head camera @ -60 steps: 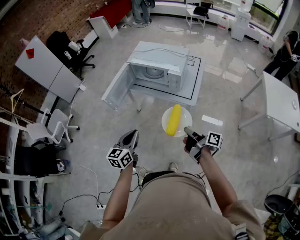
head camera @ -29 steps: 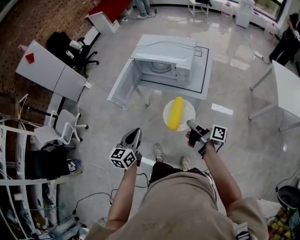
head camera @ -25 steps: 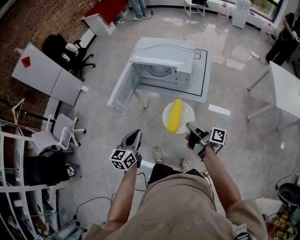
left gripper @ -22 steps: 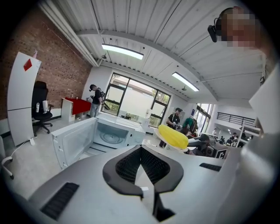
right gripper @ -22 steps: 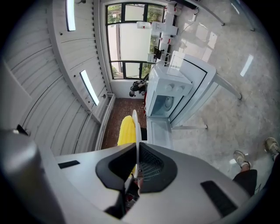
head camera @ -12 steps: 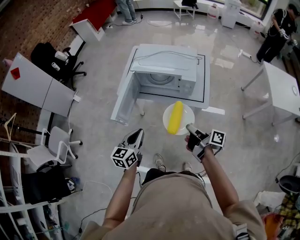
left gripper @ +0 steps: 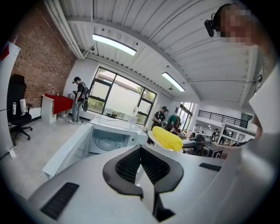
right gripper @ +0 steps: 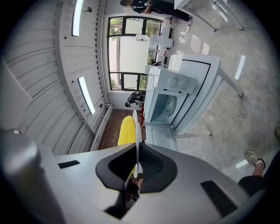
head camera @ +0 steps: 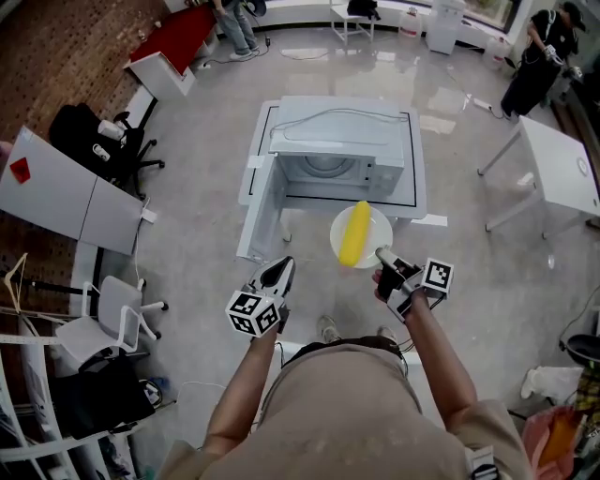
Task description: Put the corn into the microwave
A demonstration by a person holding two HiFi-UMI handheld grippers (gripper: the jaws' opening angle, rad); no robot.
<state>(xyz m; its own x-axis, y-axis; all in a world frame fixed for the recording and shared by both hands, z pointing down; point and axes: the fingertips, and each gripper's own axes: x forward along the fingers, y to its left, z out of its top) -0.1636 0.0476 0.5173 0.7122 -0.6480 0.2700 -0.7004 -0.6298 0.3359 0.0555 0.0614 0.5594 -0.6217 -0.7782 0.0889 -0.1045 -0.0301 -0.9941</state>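
A yellow corn cob (head camera: 354,232) lies on a white plate (head camera: 379,225), which my right gripper (head camera: 381,254) holds by its near rim with the jaws shut on it. In the right gripper view the plate (right gripper: 138,127) shows edge-on between the pads, with the corn (right gripper: 127,130) to its left. The white microwave (head camera: 342,155) stands on a low white table just beyond the plate, its door (head camera: 258,211) swung open to the left. My left gripper (head camera: 280,273) hovers left of the plate, shut and holding nothing. The left gripper view shows the microwave (left gripper: 107,138) ahead of it and the corn (left gripper: 166,138) to its right.
A white table (head camera: 562,169) stands to the right. Black office chairs (head camera: 98,141), white panels (head camera: 66,192) and a white chair (head camera: 112,305) line the left side. One person (head camera: 536,61) stands at the far right, another (head camera: 234,19) at the far top.
The microwave has come nearer and sits squarer ahead. Both grippers have travelled forward with the person. The plate with the corn stays in the right gripper.
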